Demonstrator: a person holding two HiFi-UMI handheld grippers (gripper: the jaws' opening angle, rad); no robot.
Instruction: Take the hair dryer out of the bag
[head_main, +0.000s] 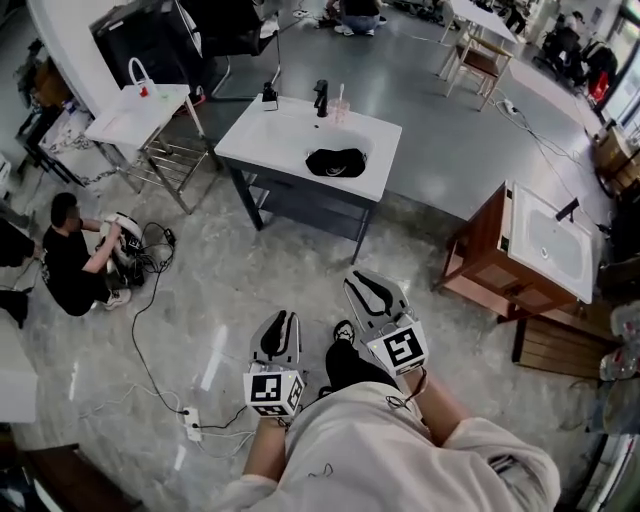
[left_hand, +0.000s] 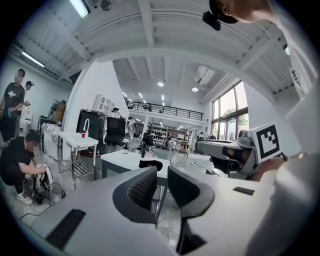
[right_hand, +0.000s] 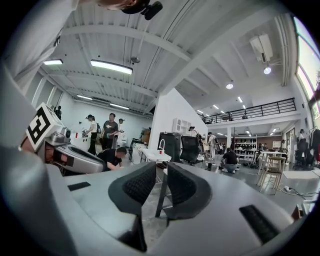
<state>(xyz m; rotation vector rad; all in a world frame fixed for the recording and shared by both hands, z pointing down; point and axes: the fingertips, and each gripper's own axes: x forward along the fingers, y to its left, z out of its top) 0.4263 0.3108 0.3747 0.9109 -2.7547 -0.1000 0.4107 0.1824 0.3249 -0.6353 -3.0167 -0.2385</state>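
- Closest is the person's pale shirt (head_main: 380, 450). Both claws poke out ahead of it, over the floor (head_main: 250, 290).
- Left claw (head_main: 279, 322) has its jaws a little bit apart. Nothing is between them.
- Right claw (head_main: 365, 288) is just beside the left one. Its jaws have a small gap too, and it holds nothing.
- Far ahead of both claws stands a white sink (head_main: 262, 150).
- In the sink bowl lies a black bag (head_main: 336, 162). It is well apart from both claws, straight out past their tips.
- No hair dryer shows anywhere. My guess is that it sits inside the bag, but I cannot see in.
- So none of the job looks done yet. The bag is not touched and nothing has been pulled out.
- Left to do, I think: bring the claws up to the sink, hold the bag with one claw, open it, pinch the hair dryer with the other claw, and lift it out.
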